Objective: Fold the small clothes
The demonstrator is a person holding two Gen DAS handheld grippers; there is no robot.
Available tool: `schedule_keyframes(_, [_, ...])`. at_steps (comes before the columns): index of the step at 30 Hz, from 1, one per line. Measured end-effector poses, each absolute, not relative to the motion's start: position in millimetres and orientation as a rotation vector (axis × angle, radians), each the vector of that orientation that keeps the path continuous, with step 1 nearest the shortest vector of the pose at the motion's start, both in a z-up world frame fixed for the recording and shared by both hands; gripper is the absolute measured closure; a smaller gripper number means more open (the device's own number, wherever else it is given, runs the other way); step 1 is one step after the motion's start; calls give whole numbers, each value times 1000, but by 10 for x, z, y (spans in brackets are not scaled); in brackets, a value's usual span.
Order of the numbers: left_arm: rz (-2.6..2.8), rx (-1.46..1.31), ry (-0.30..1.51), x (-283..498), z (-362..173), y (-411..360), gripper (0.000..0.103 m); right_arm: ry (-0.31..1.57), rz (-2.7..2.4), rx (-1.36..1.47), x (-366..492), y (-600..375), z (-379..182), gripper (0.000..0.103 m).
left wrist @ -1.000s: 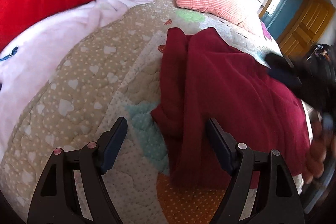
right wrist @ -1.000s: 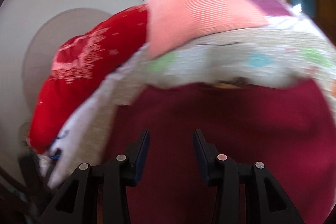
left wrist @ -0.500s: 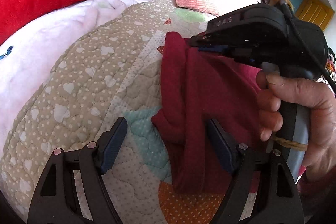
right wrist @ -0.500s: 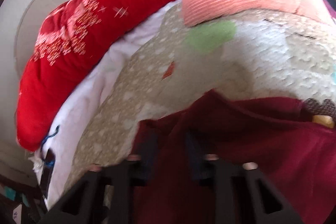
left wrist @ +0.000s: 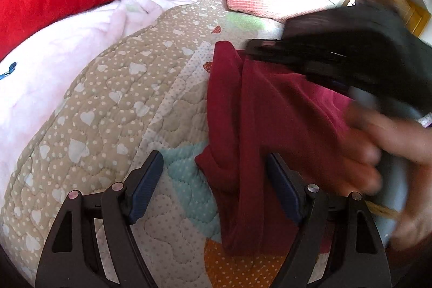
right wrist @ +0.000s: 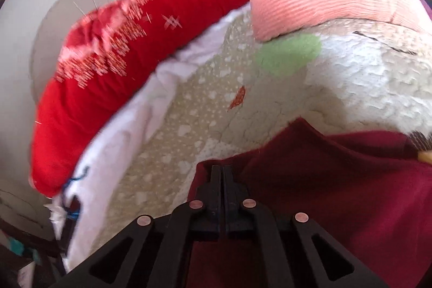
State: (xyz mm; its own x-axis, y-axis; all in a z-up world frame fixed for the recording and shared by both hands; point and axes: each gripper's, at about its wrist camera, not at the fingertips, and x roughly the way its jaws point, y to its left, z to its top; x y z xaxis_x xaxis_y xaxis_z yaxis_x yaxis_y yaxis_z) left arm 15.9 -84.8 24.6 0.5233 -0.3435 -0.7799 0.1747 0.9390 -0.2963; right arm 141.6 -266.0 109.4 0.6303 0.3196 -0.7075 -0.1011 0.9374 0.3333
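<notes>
Right wrist view: right gripper (right wrist: 222, 172) clamped on the far corner of the maroon garment (left wrist: 270, 131), lying on the quilt (left wrist: 113, 109). Left gripper (left wrist: 216, 180) gapes wide, empty — straddling the near edge. Step: corner pickup; next, draw it across.

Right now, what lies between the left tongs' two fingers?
Left wrist view: the left tongs stand open over the quilt, with the maroon garment folded edge between them.

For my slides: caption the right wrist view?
Right gripper shut on the dark red garment at its far edge, over the quilt.
</notes>
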Motion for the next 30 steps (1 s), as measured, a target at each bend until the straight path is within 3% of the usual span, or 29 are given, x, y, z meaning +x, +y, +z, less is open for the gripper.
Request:
schedule_keyframes(3, [-313,-189,972,180,240,-842,23,801,232,263,1040,-2872,1263,95])
schedule_keyframes(6, [-310,-187,969,184,242,-847,23,791,145,174,597,-3135,1304,75])
schedule_keyframes(7, [-309,-185,968,187,244,-850,23,786,103,146,446,-3242,1295,73])
schedule_keyframes(13, [-294,-166,953,137,235,-887,22,773,-180,132,-90,-4098,1090,68])
schedule_keyframes(16, [-285,-154,946,125,249,-906,22,760,-139,265,-132,-4314,1060,68])
schedule_keyframes(30, [-316,-183,986,18,322,-786,23,814,80,199,-119,-3472,1196,61])
